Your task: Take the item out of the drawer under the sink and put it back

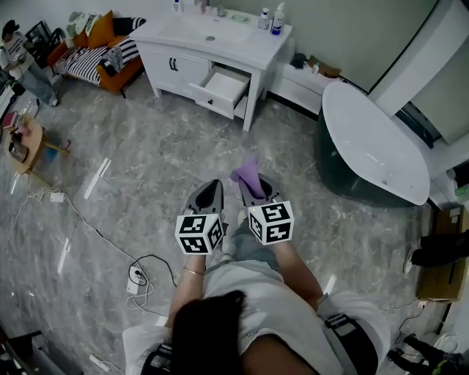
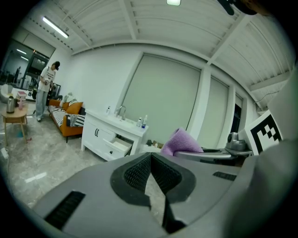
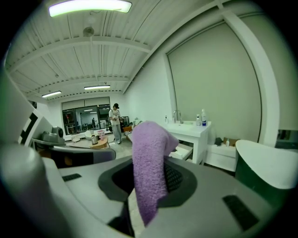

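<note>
I stand on the grey floor a few steps from the white vanity with its sink. One drawer under the sink stands pulled out. My right gripper is shut on a purple cloth, which sticks out past the jaw tips. In the right gripper view the cloth hangs folded between the pads. My left gripper is beside it, shut and holding nothing. In the left gripper view the pads meet at the tip, and the cloth and open drawer show beyond.
A white bathtub stands to the right. Bottles sit on the vanity top. An orange sofa, a round side table and another person are at the far left. A power strip with cables lies near my feet.
</note>
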Action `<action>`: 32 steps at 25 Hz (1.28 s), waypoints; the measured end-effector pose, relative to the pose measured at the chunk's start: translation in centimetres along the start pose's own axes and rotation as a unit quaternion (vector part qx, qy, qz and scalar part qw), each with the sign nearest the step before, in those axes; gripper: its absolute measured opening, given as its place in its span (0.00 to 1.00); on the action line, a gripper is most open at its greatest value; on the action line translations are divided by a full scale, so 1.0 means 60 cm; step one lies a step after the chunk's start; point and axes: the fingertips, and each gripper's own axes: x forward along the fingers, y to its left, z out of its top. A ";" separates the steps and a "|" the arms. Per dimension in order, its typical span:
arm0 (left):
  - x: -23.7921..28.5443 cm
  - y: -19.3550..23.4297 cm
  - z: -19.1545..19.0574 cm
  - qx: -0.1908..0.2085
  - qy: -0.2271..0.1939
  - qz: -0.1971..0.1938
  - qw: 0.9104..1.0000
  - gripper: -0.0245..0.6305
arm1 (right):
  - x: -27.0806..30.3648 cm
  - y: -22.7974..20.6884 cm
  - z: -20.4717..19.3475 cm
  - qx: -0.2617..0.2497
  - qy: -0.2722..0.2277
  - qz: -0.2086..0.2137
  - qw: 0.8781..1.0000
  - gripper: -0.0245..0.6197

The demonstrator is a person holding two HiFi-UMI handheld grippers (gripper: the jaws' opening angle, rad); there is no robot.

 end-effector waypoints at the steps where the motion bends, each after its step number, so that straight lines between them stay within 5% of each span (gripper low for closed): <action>1: 0.012 0.002 0.003 -0.001 -0.001 0.001 1.000 0.04 | 0.009 -0.006 0.002 -0.001 0.001 0.003 1.000 0.20; 32: 0.354 0.031 0.118 -0.014 -0.013 0.064 0.998 0.04 | 0.272 -0.253 0.085 -0.010 0.033 0.088 0.996 0.20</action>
